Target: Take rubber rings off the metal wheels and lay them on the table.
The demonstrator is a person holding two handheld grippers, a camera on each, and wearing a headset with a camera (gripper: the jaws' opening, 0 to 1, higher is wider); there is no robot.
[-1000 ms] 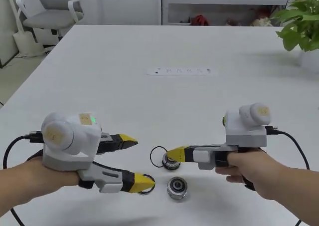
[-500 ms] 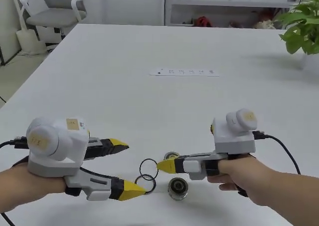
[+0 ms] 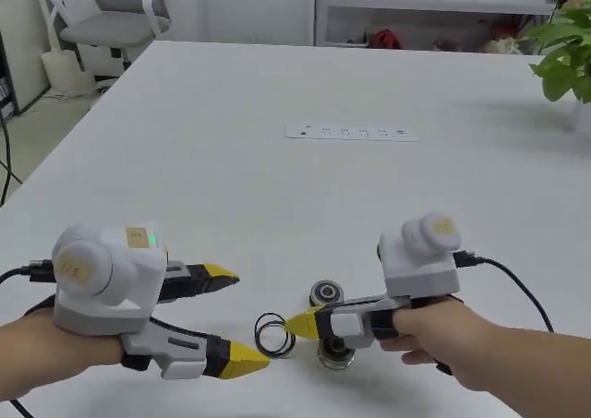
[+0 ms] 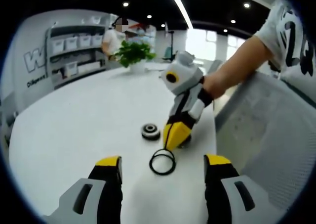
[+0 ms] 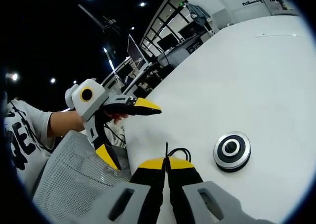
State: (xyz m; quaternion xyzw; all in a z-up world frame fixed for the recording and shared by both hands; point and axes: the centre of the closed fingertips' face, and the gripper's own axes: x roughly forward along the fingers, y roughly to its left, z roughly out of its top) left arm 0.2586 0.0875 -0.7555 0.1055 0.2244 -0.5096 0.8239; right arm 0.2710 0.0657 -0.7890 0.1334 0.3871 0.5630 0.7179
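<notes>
Two black rubber rings [image 3: 271,333] overlap on the white table [image 3: 305,197], and one of them [image 4: 162,173] lies flat between my left gripper's jaws. My right gripper [image 3: 297,324] is shut, pinching a ring's edge [image 5: 184,152] low at the table. My left gripper [image 3: 235,316] hovers open just left of the rings, holding nothing. One metal wheel [image 3: 325,292] stands free behind the right gripper; it is also in the left gripper view [image 4: 150,131] and the right gripper view [image 5: 231,151]. A second wheel [image 3: 334,352] sits partly under the right gripper.
A flush socket strip [image 3: 351,133] runs across the middle of the table. A potted plant [image 3: 568,53] stands at the far right, an office chair [image 3: 97,21] beyond the far left corner. The near table edge is close behind both grippers.
My right gripper has carried a ring left and down from beside the wheel to the table, next to the other ring. The left gripper has drawn back a little to the left.
</notes>
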